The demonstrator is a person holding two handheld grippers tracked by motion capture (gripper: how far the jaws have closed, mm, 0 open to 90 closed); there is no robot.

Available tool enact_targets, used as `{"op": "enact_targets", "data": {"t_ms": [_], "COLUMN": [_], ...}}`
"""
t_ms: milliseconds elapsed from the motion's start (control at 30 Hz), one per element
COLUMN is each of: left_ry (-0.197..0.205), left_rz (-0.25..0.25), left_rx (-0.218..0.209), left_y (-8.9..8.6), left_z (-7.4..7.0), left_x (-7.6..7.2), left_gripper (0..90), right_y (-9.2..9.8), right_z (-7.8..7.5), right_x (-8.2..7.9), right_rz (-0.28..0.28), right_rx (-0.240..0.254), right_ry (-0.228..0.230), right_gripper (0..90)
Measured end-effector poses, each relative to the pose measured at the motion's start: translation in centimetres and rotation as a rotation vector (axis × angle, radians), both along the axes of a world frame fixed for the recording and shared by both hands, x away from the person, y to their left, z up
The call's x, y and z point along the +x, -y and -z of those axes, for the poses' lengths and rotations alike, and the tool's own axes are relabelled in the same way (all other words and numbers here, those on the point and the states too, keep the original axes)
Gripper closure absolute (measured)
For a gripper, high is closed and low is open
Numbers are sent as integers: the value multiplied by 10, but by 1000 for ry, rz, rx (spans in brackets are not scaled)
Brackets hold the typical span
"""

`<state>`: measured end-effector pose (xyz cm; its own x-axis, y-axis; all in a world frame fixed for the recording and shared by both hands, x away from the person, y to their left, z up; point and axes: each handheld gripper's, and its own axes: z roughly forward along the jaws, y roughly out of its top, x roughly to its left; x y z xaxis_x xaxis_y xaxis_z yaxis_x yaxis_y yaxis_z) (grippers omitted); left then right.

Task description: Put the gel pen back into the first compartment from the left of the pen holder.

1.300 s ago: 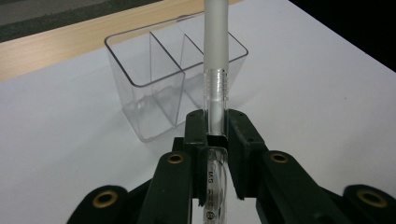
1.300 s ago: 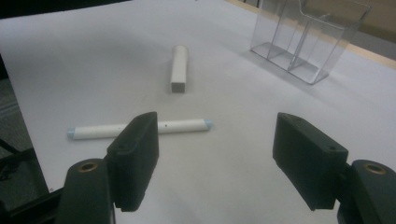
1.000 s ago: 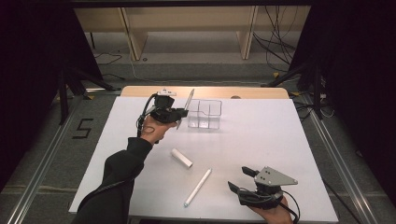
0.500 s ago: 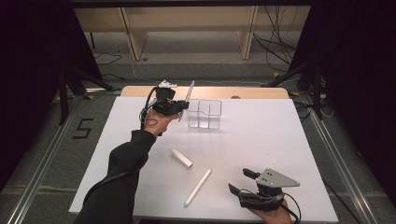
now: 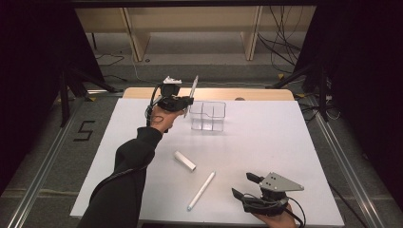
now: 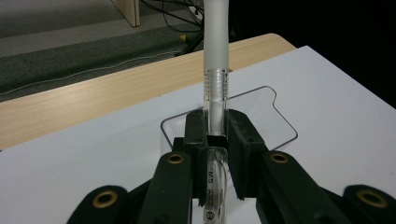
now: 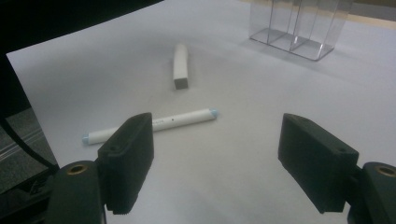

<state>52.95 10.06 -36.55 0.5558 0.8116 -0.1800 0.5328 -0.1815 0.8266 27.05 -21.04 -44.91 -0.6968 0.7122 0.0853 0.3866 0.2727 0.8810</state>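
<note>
1. The left gripper (image 5: 186, 100) is clamping a slim translucent pen with a frosted white cap (image 6: 216, 70), holding it upright just beside the clear plastic divided organiser box (image 5: 207, 115) at the far side of the white table (image 5: 294, 142); the pen is not yet inside.
2. The right gripper (image 5: 246, 184) is hovering near the front edge, jaws standing wide with nothing between them.
3. Judging by the layout, one pen is being delivered and two items are waiting.
4. Count: one held pen, one long white marker pen (image 5: 201, 190), one short white rectangular stick (image 5: 184, 160), one organiser, two grippers.
</note>
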Motion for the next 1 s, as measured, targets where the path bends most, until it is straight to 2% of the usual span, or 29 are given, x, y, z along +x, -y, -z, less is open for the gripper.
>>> {"op": "enact_targets", "data": {"t_ms": [167,267,700,1000], "left_ry": [14,-1,4,1], "left_rz": [-24,-35,-38,-44], "left_rx": [-13,-35,-21,-14], "left_y": [3,4,21,33], "left_z": [-2,-2,-4,2], "left_x": [6,11,22,30], "left_gripper": [786,786,786,785], "right_y": [-1,-1,-2,-3], "right_z": [1,1,2,1], "right_x": [0,0,0,-2], "right_rz": [0,-1,-15,-19], "right_rx": [-9,-8,-20,-19], "right_ry": [3,2,5,8], "right_gripper": [277,277,278,277]}}
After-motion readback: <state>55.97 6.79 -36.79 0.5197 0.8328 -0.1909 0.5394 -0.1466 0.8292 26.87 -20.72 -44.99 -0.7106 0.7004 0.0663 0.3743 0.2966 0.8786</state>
